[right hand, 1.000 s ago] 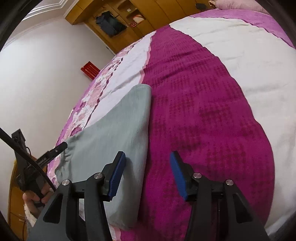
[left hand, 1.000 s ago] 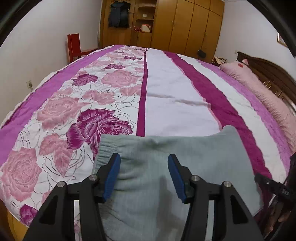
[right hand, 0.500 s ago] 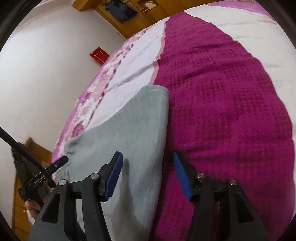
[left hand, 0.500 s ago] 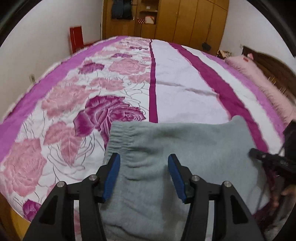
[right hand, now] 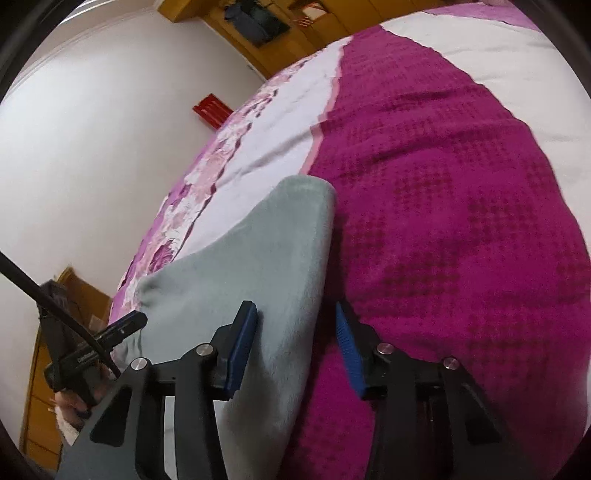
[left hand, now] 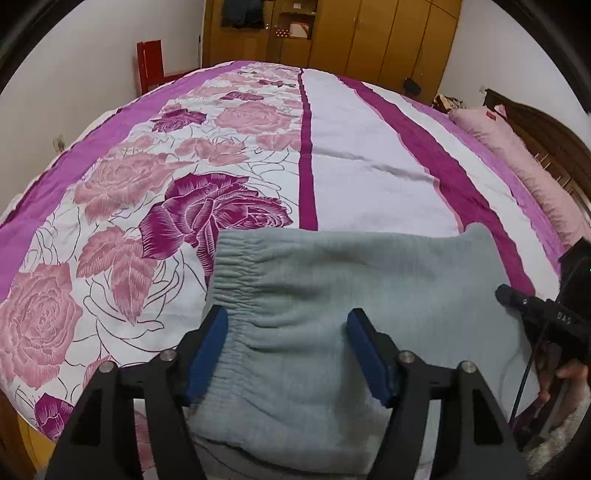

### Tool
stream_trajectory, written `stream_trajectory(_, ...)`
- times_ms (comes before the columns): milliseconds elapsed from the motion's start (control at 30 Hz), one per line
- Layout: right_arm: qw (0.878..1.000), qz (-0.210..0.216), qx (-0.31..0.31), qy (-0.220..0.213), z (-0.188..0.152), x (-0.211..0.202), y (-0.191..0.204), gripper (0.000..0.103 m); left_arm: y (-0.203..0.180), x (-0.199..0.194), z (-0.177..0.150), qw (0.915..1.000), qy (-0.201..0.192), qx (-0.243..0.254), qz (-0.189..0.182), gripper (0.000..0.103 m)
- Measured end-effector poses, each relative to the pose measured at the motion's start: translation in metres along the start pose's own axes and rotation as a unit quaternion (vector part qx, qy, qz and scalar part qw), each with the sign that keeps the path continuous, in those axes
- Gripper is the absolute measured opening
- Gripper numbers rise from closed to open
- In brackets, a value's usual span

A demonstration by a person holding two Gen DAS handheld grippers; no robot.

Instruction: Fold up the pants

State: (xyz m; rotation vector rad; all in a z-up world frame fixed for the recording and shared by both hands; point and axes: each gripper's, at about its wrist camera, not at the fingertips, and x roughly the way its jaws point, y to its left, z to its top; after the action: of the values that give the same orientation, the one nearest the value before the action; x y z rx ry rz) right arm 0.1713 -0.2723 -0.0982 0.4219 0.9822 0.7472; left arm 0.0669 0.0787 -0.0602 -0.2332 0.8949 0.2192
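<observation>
Grey folded pants [left hand: 354, 295] lie on the near part of the bedspread [left hand: 369, 166], with the elastic waistband [left hand: 236, 280] at the left. My left gripper [left hand: 288, 343] hovers over the waistband end. Its jaws are opening, and the cloth lies under and between the blue pads without being pinched. In the right wrist view the pants [right hand: 266, 266] show their rounded right fold edge. My right gripper [right hand: 295, 343] straddles that edge with its jaws closing: one pad sits over the grey cloth, the other over the magenta stripe, and a gap remains.
A wooden wardrobe [left hand: 369, 33] and a red chair [left hand: 149, 66] stand beyond the bed's far end. Pink pillows [left hand: 517, 155] lie along a dark headboard [left hand: 546, 129] at the right. The bed's near edge runs just below the pants. A hand [left hand: 569, 373] holds the right gripper's handle.
The left jaws have spread wider over the waistband. The right gripper slid left until the pants' fold edge came between its pads, and its jaws then narrowed.
</observation>
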Motion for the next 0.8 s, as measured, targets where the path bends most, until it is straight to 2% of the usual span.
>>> stream_trajectory(133, 0.999, 0.023, 0.046, 0.003, 0.001, 0.003, -0.011, 0.041, -0.003, 0.001, 0.0, 1.0, -0.001, 0.006, 0.003, 0.075)
stream_trajectory(333, 0.997, 0.065, 0.044, 0.017, 0.012, 0.016, -0.013, 0.041, -0.004, 0.003, 0.001, 0.9999, 0.003, 0.015, -0.005, 0.08)
stream_trajectory(400, 0.998, 0.053, 0.037, 0.015, 0.013, 0.02, -0.011, 0.028, -0.003, 0.004, 0.001, 0.9999, 0.004, 0.014, -0.008, 0.081)
stream_trajectory(500, 0.999, 0.037, 0.028, 0.014, 0.013, 0.022, -0.007, 0.014, -0.003, 0.003, 0.001, 0.9999, 0.003, 0.012, -0.01, 0.081)
stream_trajectory(667, 0.996, 0.062, 0.056, 0.005, 0.025, 0.013, -0.011, 0.009, -0.003, -0.004, 0.003, 0.9997, -0.004, 0.004, -0.026, 0.081)
stream_trajectory(800, 0.999, 0.041, 0.015, -0.008, 0.047, -0.004, -0.01, 0.009, -0.008, -0.008, 0.011, 0.9985, -0.004, -0.003, -0.054, 0.081)
